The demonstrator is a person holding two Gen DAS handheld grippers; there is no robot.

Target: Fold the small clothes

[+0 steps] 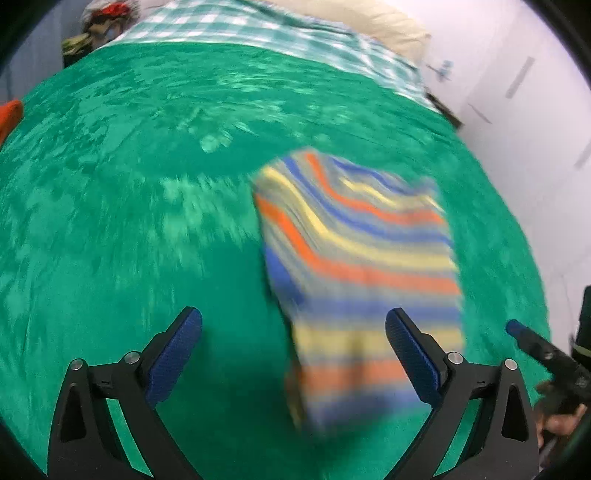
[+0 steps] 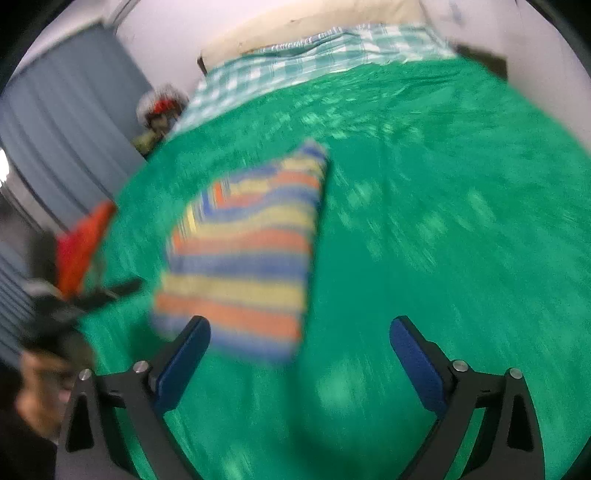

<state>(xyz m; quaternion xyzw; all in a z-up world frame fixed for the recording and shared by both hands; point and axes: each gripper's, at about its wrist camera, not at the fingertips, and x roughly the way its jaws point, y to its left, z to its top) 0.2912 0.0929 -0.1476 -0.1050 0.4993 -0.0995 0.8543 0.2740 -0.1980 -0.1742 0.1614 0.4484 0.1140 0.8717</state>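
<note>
A small striped garment [image 1: 358, 258] in blue, orange, yellow and grey lies folded on the green bedspread [image 1: 129, 221]. In the left wrist view it sits ahead and to the right, and my left gripper [image 1: 293, 325] hovers above its near edge, open, with nothing between the blue pads. In the right wrist view the same garment [image 2: 243, 258] lies ahead and to the left. My right gripper [image 2: 300, 332] is open above the bedspread [image 2: 443, 221], its left pad over the garment's near corner, holding nothing. Both views are motion-blurred.
A checked green-and-white sheet [image 1: 258, 29] and a cream pillow [image 1: 369, 22] lie at the far end of the bed. An orange cloth [image 2: 85, 243] sits at the bed's left edge. A red and dark heap [image 2: 162, 110] lies beyond the bed, by a grey curtain [image 2: 55, 129].
</note>
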